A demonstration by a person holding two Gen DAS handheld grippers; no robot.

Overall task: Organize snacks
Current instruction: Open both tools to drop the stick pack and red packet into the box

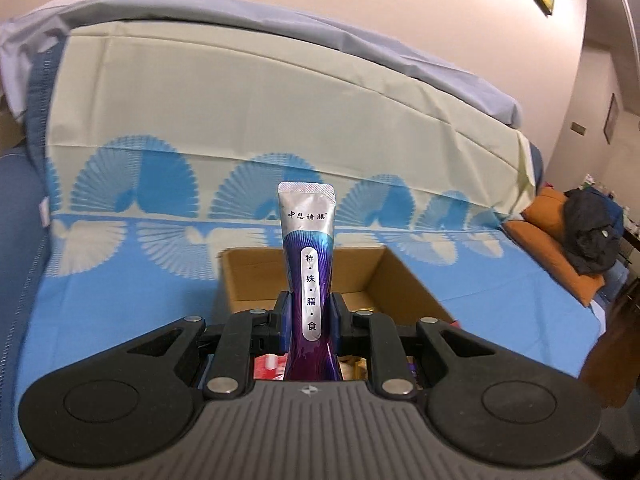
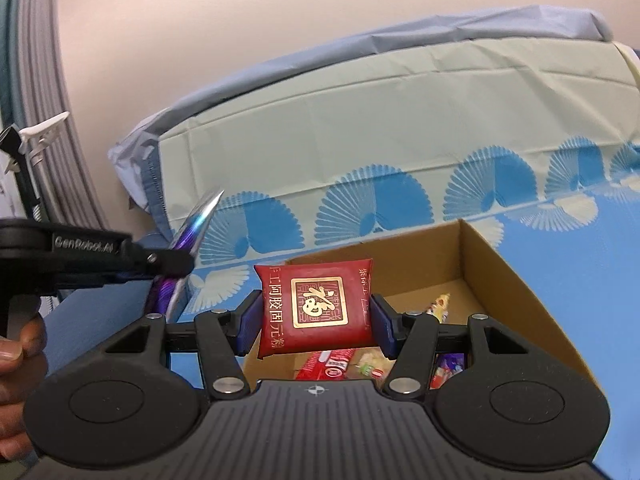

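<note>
A: Nearest us was the left gripper (image 1: 310,320), ribbed grey housing and matte black linkages, its jaws nipped tight on one glossy foil sachet (image 1: 308,260), silver at the crimped top and shading to purple below.

B: We saw that sachet standing upright between the blue pads, rising past the fingertips, above the open cardboard box (image 1: 404,280) on the blue fan-patterned cloth (image 1: 120,280).

A: And our right gripper (image 2: 316,316) stood about half spread, squeezing one plump red pillow pack (image 2: 316,304) with a gold square emblem, held crosswise between its pads.

B: It hung over the same box (image 2: 500,280) (plain brown corrugated card, flaps up). We counted two held packets, one per gripper.

A: Inside the box we made out several loose wrappers (image 2: 332,364), red and pale; we could not count them exactly.

B: In the right view, the left gripper (image 2: 172,260) showed beside ours, with a hand (image 2: 16,360) below it.
</note>
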